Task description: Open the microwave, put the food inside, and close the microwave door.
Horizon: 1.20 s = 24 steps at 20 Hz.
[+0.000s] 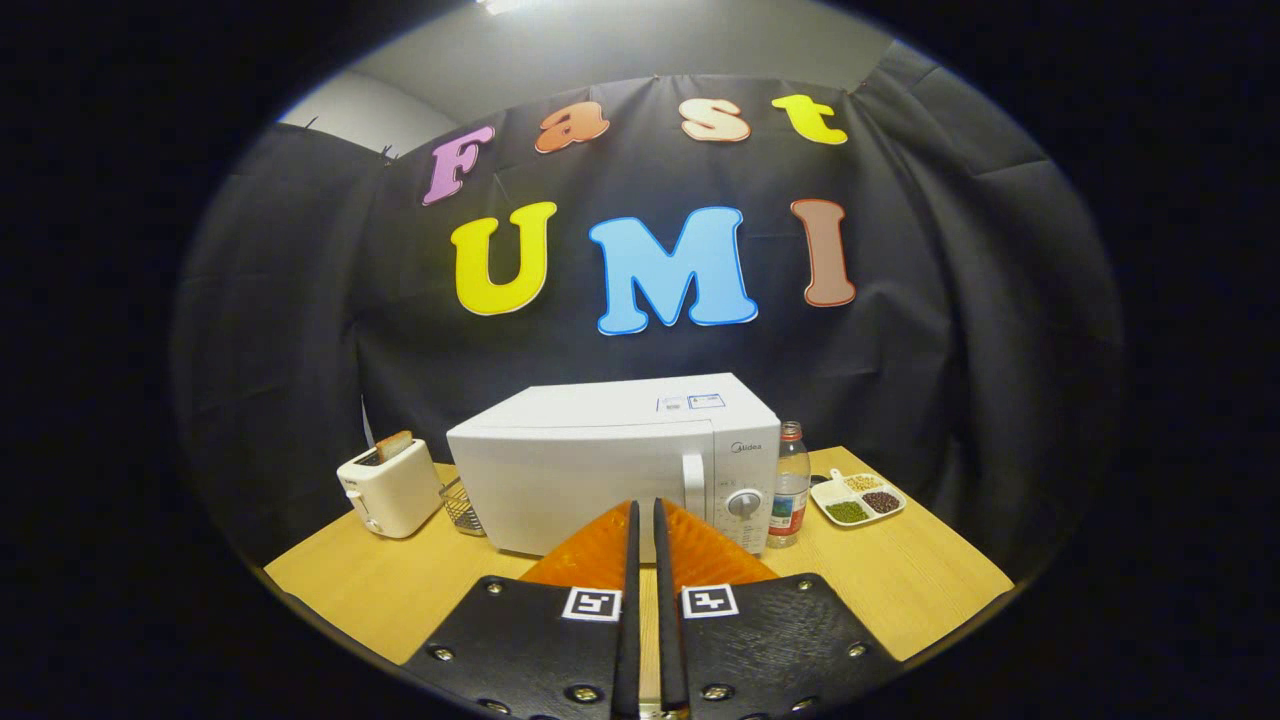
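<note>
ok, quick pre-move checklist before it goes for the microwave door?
1. Microwave door shut, not yet opened: ok.
2. Door handle unobstructed, just beyond the fingertips: ok.
3. Gripper fingers nearly together, holding nothing; too narrow to take the handle: not ok.
4. Bottle standing close beside the control-knob side: ok, but watch it.
5. Wire basket and toaster close by the far side, where the door may swing: cannot tell.
6. Food to load, maybe the divided plate: cannot tell.

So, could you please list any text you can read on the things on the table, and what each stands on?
"Midea": on the white microwave, above its dial.
Stickers on the microwave's top: too small to read.
Bottle label: too blurred.
Hand-held gripper, fingers shut on nothing: square markers, no words.
</note>
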Tool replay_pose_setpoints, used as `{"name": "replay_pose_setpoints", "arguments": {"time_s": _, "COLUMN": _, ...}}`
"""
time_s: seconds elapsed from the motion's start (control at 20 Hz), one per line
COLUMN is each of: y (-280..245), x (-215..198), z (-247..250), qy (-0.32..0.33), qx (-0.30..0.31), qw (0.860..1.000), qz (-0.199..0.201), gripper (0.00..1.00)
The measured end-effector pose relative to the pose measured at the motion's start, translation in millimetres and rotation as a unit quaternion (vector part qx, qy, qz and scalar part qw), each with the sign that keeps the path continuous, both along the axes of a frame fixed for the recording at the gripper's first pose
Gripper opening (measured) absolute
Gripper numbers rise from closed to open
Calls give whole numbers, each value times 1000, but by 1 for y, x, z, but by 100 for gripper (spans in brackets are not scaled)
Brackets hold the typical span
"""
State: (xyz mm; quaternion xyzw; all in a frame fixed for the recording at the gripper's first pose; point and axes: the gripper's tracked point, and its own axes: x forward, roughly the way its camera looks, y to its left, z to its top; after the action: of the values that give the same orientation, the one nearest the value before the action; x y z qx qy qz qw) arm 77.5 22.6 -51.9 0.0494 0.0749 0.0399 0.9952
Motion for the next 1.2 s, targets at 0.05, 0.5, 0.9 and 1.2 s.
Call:
{"name": "replay_pose_setpoints", "arguments": {"time_s": 0.05, "y": 1, "x": -7, "z": 2, "qy": -2, "qx": -1, "qw": 1000, "qz": 1, "gripper": 10}}
{"name": "replay_pose_setpoints", "arguments": {"time_s": 0.5, "y": 10, "x": -68, "z": 25, "qy": -43, "qx": -15, "qw": 999, "qz": -1, "gripper": 99}}
{"name": "replay_pose_setpoints", "arguments": {"time_s": 0.9, "y": 12, "x": -81, "z": 25, "qy": -48, "qx": -21, "qw": 999, "qz": -3, "gripper": 99}}
{"name": "replay_pose_setpoints", "arguments": {"time_s": 1.2, "y": 16, "x": -82, "z": 28, "qy": -48, "qx": -16, "qw": 999, "qz": -5, "gripper": 99}}
